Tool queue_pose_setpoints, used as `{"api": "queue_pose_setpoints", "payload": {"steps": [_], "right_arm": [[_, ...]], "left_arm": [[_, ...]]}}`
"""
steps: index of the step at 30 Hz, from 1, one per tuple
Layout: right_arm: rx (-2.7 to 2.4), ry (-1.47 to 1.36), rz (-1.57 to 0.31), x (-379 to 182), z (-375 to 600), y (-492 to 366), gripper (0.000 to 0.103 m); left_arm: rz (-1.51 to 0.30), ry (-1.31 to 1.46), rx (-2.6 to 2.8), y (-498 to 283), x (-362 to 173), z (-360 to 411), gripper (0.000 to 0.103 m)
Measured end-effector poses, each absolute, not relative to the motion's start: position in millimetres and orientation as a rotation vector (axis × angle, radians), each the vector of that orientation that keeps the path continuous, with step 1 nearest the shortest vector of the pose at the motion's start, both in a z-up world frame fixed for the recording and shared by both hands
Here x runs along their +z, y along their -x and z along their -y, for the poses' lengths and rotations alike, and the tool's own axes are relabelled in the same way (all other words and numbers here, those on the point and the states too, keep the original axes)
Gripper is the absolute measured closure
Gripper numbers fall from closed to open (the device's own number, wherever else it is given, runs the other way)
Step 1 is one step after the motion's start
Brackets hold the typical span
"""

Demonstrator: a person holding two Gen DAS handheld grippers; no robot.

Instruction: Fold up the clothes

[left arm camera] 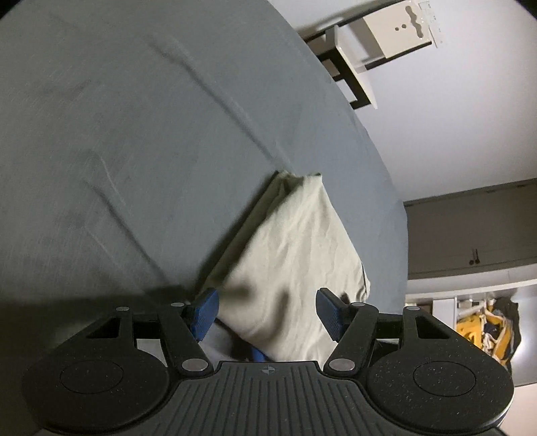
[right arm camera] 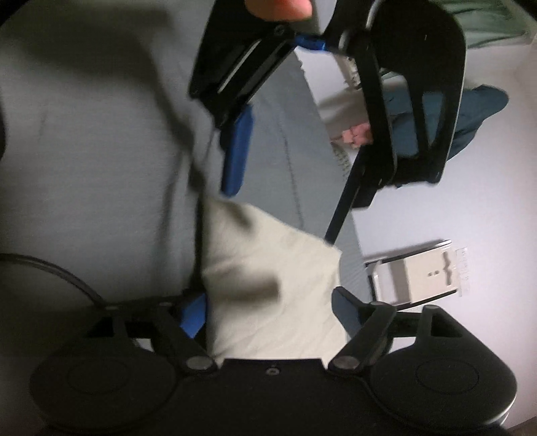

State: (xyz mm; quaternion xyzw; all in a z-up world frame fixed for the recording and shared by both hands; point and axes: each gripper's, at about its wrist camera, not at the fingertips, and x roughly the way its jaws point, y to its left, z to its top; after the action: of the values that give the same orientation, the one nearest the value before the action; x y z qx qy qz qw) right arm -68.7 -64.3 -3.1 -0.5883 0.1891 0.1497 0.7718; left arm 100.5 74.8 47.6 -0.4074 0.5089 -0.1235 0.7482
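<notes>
The folded cream garment (left arm camera: 295,255) lay on the grey bed (left arm camera: 134,134); both tongs, left (left arm camera: 266,310) and right (right arm camera: 268,313), stood spread, pinching nothing, likely having let go.

dim, grey | fisheye-bent edges | right view blurred (motion) | soft shadows

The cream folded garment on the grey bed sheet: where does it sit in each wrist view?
Left wrist view: the cream folded garment lies centre to lower right, running down between the open left tongs.
Right wrist view: lower centre, between the open right tongs.
Shared landmark: the white perforated panel on the pale floor.
</notes>
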Motion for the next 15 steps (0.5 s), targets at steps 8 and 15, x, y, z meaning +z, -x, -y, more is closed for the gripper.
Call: {"api": "queue_pose_setpoints", "payload": {"steps": [8, 15], "right_arm": [[0.269, 1.237, -0.342, 17, 63, 75, 0.026], [0.282, 1.177, -0.374, 26, 70, 73, 0.026]], "left_arm": [[-1.094, 0.997, -0.317, -104, 30, -76, 0.039], [-1.105, 1.102, -0.383, -118, 5, -52, 0.01]]}}
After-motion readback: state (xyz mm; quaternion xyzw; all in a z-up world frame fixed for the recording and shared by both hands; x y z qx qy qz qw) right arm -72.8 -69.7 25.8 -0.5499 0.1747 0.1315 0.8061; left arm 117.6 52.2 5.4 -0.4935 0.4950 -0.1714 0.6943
